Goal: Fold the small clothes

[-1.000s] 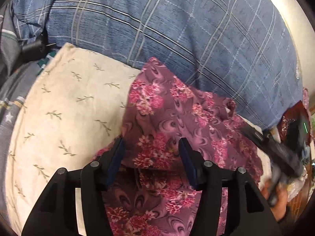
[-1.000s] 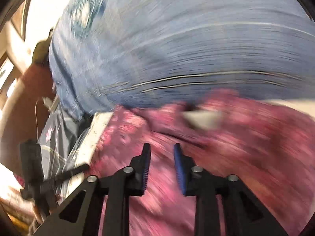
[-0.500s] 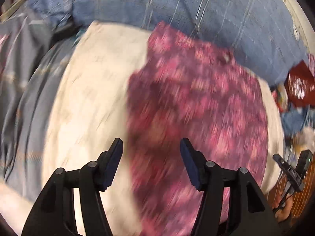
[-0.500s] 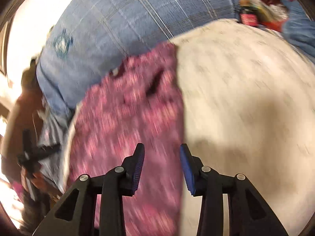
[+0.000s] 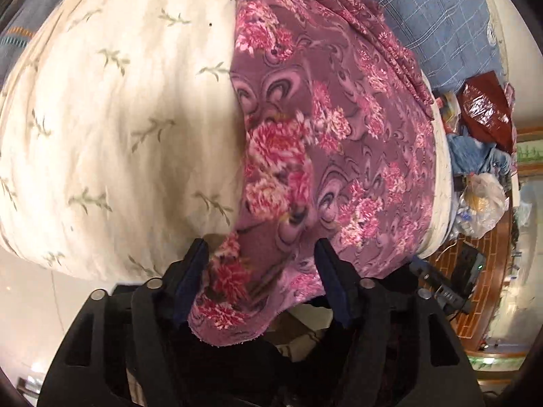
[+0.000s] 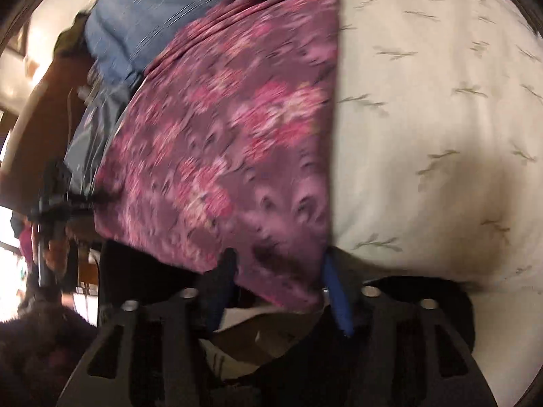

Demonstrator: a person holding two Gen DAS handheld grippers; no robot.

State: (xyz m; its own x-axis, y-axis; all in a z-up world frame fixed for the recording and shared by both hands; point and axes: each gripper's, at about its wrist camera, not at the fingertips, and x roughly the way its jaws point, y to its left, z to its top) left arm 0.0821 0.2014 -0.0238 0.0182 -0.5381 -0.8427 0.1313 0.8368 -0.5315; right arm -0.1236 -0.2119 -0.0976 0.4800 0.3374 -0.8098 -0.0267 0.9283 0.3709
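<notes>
A purple cloth with pink flowers point(image 5: 322, 142) lies spread along a cream cushion with a leaf print point(image 5: 118, 118), and its near end hangs over the cushion's front edge. My left gripper point(image 5: 261, 271) is open, with the cloth's near left corner hanging between its fingers. In the right wrist view the same cloth point(image 6: 230, 142) is blurred. My right gripper point(image 6: 278, 274) is open, with the cloth's near right corner between its fingers. The left gripper also shows small at the left of the right wrist view point(image 6: 57, 200).
A blue checked pillow point(image 5: 437, 23) lies behind the cloth. Bags and clutter point(image 5: 482, 169) stand on the floor to the right of the cushion. A dark grey fabric point(image 6: 91, 135) lies left of the cushion in the right wrist view.
Both grippers have pulled back from the far end of the cloth to its near end at the cushion's front edge. The cloth now lies spread out flat and long.
</notes>
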